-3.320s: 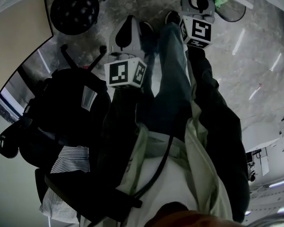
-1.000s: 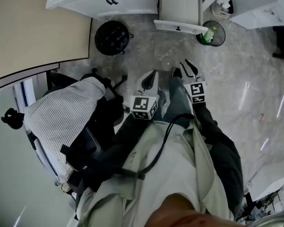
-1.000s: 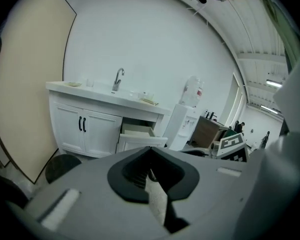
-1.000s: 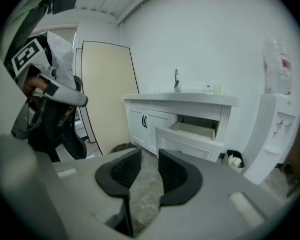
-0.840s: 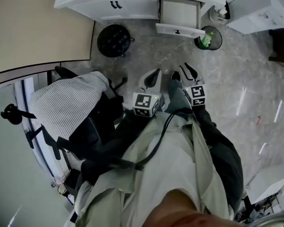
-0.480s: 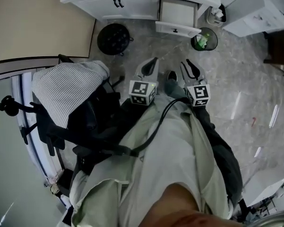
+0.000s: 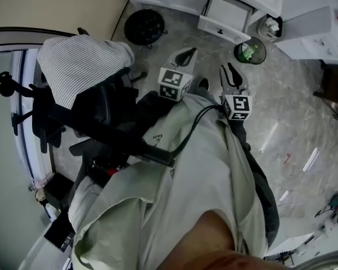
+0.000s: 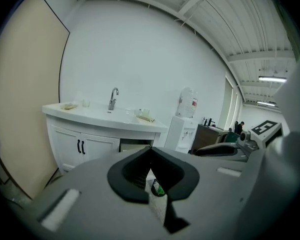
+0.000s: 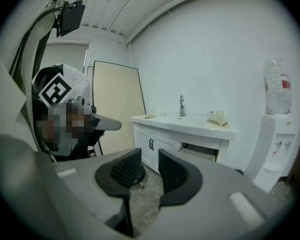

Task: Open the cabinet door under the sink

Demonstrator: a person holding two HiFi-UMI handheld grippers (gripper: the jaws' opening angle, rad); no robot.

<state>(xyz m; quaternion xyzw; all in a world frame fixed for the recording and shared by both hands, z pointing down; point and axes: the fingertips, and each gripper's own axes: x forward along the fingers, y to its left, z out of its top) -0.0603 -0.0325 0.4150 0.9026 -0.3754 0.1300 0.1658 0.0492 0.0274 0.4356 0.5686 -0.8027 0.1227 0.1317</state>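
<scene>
Closed cabinet door [image 8: 96, 149] sits well apart from left tool [image 8: 150, 148] and right tool [image 9: 150, 160].
The cabinet door is seen ahead of both tools, under the white curved counter [image 8: 90, 118]: flat white panels, thin black bar handles. Left tool's tips are pressed together, nothing pinched. Right tool's jaws are spread, ribbed black pads, nothing between. Grey mottled floor [image 7: 292, 94] lies between.

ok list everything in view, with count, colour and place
sink cabinet: one, white, back wall, doors shut
drawer: one, white, pulled out beside the doors
tap: one, silvery, on the counter
round object: one, black, floor before cabinet
bin: one, dark, floor by drawer
water dispenser: one, white, right of cabinet
office chair: one, black, person's left, striped cloth over it
left claw: one, grey, shut, empty
right claw: one, grey, open, empty
</scene>
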